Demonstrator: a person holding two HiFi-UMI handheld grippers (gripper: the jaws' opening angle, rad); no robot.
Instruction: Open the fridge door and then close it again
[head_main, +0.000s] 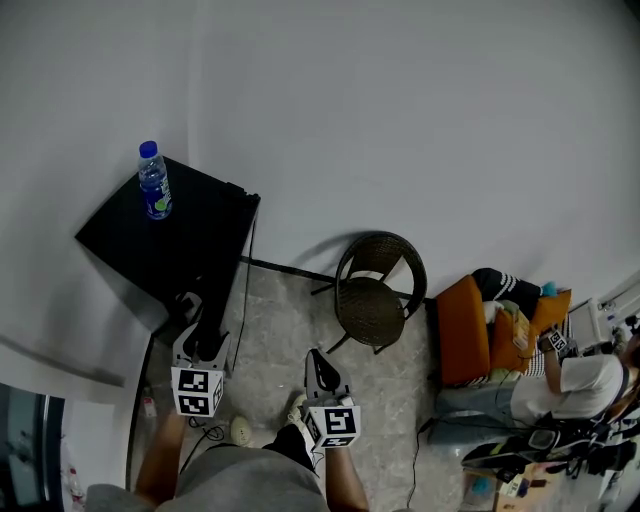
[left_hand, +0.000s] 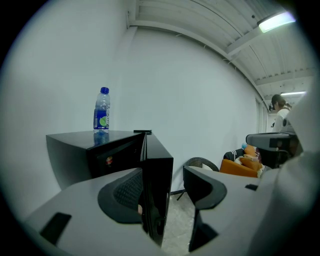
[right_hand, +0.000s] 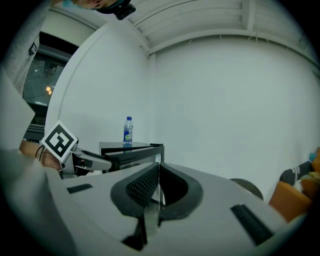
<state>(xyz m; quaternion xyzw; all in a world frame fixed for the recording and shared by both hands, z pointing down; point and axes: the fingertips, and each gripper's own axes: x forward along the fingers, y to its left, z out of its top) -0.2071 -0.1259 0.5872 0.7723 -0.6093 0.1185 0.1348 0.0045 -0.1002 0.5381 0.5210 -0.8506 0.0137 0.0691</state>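
**Left claw straddles the door's free edge; right claw idle**

The left gripper (left_hand: 162, 172) has its jaws spread, with the fridge door (left_hand: 158, 190) standing between them. The door panel lies close against the left pad. Bare floor shows between the panel and the right jaw, so in my judgement it is not pinched.

The door's free edge runs upright, directly ahead of the claw. The panel is ajar from the fridge (left_hand: 75, 150), with its hinge at the far end. Any swing therefore turns on this near edge.

The right gripper (right_hand: 159, 167) is pressed together on nothing. It hangs to the right, well apart from the door, so the left hand is clearly the nearer.

The fridge is a flat-sided black box with a glossy, mirror-like door skin, likely slippery. The claw pads are dark and mesh-textured. A clear plastic water bottle (left_hand: 101, 115) with a blue cap stands upright on the fridge's top. A round woven chair (head_main: 375, 290) stands further right on mottled stone floor.
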